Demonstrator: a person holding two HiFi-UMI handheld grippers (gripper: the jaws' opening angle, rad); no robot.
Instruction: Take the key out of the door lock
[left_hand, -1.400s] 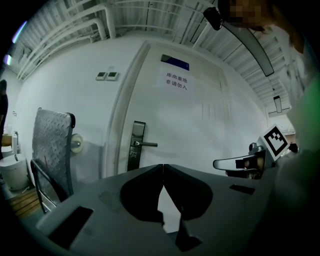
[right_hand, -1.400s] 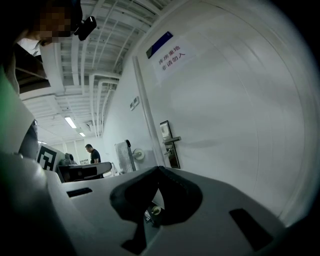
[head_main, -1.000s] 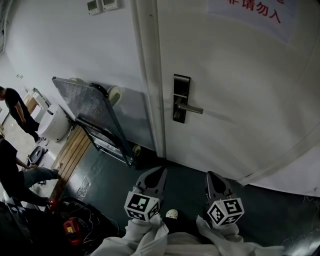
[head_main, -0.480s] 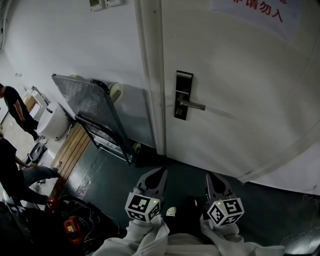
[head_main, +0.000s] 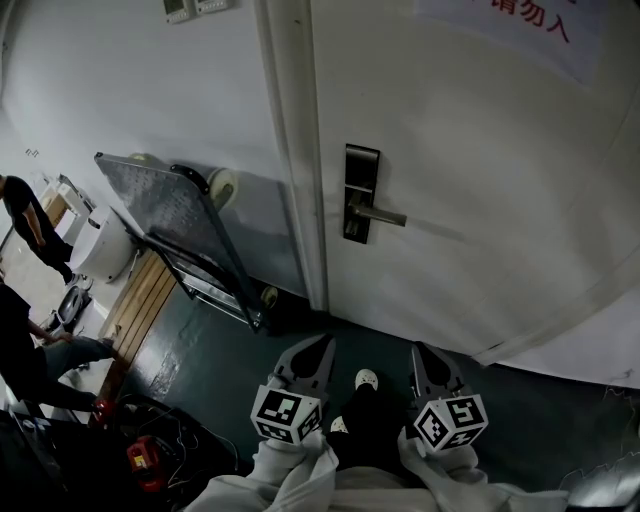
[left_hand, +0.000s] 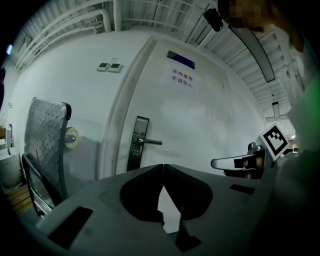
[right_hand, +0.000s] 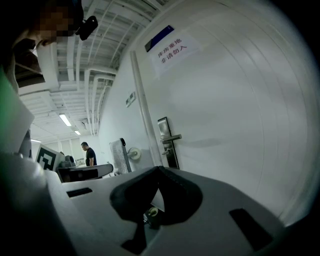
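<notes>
A dark lock plate (head_main: 361, 195) with a lever handle (head_main: 384, 215) sits on the white door (head_main: 480, 140), just above the middle of the head view. The key is too small and dim to make out. Only a faint shape shows under the handle on the plate.

Both grippers sit low in the frame, well apart from the door and touching nothing. The left gripper (head_main: 322, 342), at lower centre-left, has its jaws pressed together at the tips with nothing between them. The right gripper (head_main: 420, 350), just right of it, also has its jaw tips meeting and holds nothing.

Compared with a second ago, the grippers keep their places. The person's pale shoe (head_main: 367, 379) has stepped forward and now shows between them.

At the left of the frame, a folded metal trolley (head_main: 165, 215) leans against the wall. Another person (head_main: 25, 215) stands at the far left edge, partly cut off. A paper notice (head_main: 510, 25) with red characters is cut off by the top edge at upper right, and wall switches (head_main: 195, 8) are clipped at the top left.
</notes>
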